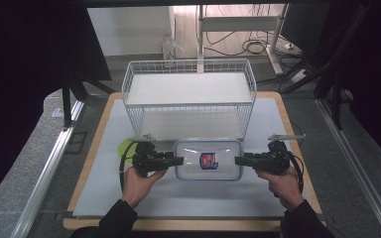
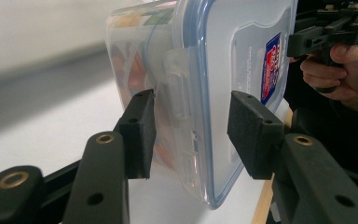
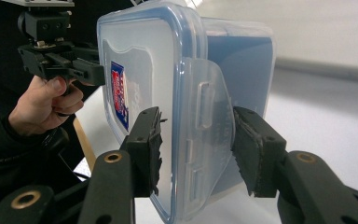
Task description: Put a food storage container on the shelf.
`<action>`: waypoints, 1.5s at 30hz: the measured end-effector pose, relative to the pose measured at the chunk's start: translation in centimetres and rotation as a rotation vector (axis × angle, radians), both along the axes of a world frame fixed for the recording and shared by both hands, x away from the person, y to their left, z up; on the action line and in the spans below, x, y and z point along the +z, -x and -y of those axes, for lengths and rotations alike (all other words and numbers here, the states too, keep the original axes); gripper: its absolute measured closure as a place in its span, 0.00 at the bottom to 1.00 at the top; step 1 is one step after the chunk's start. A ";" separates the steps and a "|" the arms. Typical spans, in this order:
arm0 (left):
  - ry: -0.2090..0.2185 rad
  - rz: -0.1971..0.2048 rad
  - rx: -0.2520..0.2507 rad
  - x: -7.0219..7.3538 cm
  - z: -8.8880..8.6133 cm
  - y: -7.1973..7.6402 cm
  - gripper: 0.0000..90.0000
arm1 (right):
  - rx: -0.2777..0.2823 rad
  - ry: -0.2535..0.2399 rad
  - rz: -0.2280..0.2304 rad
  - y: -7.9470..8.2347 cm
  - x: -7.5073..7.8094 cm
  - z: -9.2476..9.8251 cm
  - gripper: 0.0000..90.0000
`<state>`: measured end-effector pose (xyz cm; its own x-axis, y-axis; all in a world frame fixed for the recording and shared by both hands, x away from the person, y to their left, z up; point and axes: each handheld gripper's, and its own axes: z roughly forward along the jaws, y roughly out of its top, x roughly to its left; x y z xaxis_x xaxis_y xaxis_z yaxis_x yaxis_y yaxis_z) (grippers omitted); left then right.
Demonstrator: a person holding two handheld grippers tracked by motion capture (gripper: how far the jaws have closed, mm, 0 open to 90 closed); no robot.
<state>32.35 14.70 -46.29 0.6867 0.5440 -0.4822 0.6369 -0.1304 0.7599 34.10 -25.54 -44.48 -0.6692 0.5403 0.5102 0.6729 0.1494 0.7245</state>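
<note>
The clear lidded container sits just in front of the white wire basket, over the grey mat on the bench, with 1 gripper at each short end. The left gripper is clamped on the container's left end, its 2 pads pressing the side latch and lid edge; the right gripper is clamped the same way on the right end, its pads squeezing the flap latch. Judging by this, the grasp is done: both ends are secured and the container looks carried level between the 2 hands. Whether it has cleared the mat cannot be told for sure from above. What remains, by my reading, is to raise it over the basket's near rim and set it inside, then release both ends.
</note>
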 end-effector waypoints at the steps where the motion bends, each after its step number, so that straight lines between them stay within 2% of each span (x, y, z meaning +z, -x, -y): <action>1: 0.000 0.014 0.004 0.9 -0.2 0.0 0.58 | 0.006 -0.005 0.017 -0.1 0.7 -0.2 0.59; 2: 0.000 0.014 0.004 0.9 -0.2 0.0 0.58 | 0.006 -0.005 0.017 -0.1 0.7 -0.2 0.59; 3: -0.006 0.030 0.013 2.1 -0.4 -0.1 0.58 | 0.006 -0.007 0.038 -0.3 1.8 -0.5 0.59; 5: -0.014 0.049 0.017 3.4 -0.7 -0.3 0.58 | 0.003 -0.004 0.059 -0.5 2.8 -0.9 0.59; 6: -0.014 0.049 0.017 3.4 -0.7 -0.3 0.58 | 0.003 -0.004 0.059 -0.5 2.8 -0.9 0.59; 7: -0.017 0.057 0.020 4.2 -0.8 -0.5 0.59 | 0.002 -0.004 0.078 -0.9 4.0 -1.3 0.58; 9: -0.017 0.069 0.023 5.2 -1.1 -0.9 0.59 | 0.001 -0.004 0.085 -1.0 4.3 -1.4 0.58; 10: -0.014 0.069 0.026 5.9 -1.3 -1.1 0.59 | 0.000 -0.005 0.104 -1.5 5.3 -1.7 0.58; 11: -0.014 0.073 0.028 6.3 -1.4 -1.3 0.59 | 0.000 -0.005 0.104 -1.5 5.3 -1.7 0.58; 12: -0.015 0.079 0.032 7.2 -1.7 -1.7 0.59 | -0.003 -0.006 0.115 -2.0 6.1 -2.0 0.57; 14: -0.019 0.083 0.034 7.8 -1.9 -2.0 0.59 | -0.003 -0.006 0.121 -2.2 6.5 -2.2 0.57; 16: -0.022 0.090 0.037 8.7 -2.1 -2.5 0.59 | -0.004 -0.009 0.128 -2.8 7.2 -2.5 0.57; 17: -0.023 0.090 0.041 9.1 -2.3 -2.7 0.59 | -0.007 -0.011 0.134 -3.4 8.1 -2.9 0.57; 18: -0.024 0.088 0.045 9.8 -2.5 -3.2 0.59 | -0.007 -0.012 0.138 -3.7 8.4 -3.1 0.56; 19: -0.024 0.088 0.045 9.8 -2.5 -3.2 0.59 | -0.007 -0.012 0.139 -4.0 8.8 -3.3 0.56; 21: -0.031 0.089 0.050 10.8 -2.8 -3.7 0.59 | -0.008 -0.012 0.145 -4.4 9.2 -3.5 0.56; 22: -0.030 0.088 0.057 11.7 -3.2 -4.2 0.59 | -0.009 -0.013 0.150 -5.0 10.0 -4.0 0.56; 23: -0.030 0.088 0.057 11.7 -3.2 -4.2 0.59 | -0.009 -0.013 0.150 -5.0 10.0 -4.0 0.56; 25: -0.043 0.103 0.067 13.0 -3.6 -5.0 0.59 | -0.013 -0.009 0.159 -5.8 11.0 -4.6 0.55; 29: -0.043 0.104 0.075 14.1 -4.1 -5.8 0.59 | -0.017 -0.020 0.166 -7.0 12.1 -5.1 0.55; 33: -0.035 0.106 0.076 15.3 -4.8 -7.6 0.59 | -0.028 -0.022 0.174 -8.5 13.7 -5.9 0.54; 37: -0.029 0.095 0.081 15.7 -5.1 -8.8 0.59 | -0.035 -0.016 0.170 -9.8 14.4 -6.3 0.54; 38: -0.027 0.093 0.082 15.8 -5.3 -9.6 0.59 | -0.040 -0.017 0.167 -10.7 14.7 -6.6 0.54; 39: -0.027 0.093 0.082 15.8 -5.3 -9.6 0.59 | -0.041 -0.016 0.170 -11.0 14.8 -6.7 0.54; 42: -0.021 0.079 0.085 15.7 -5.7 -11.1 0.59 | -0.045 -0.008 0.164 -12.1 14.9 -7.0 0.54; 45: -0.020 0.073 0.090 15.6 -5.8 -11.6 0.59 | -0.049 -0.006 0.155 -12.7 14.9 -7.1 0.54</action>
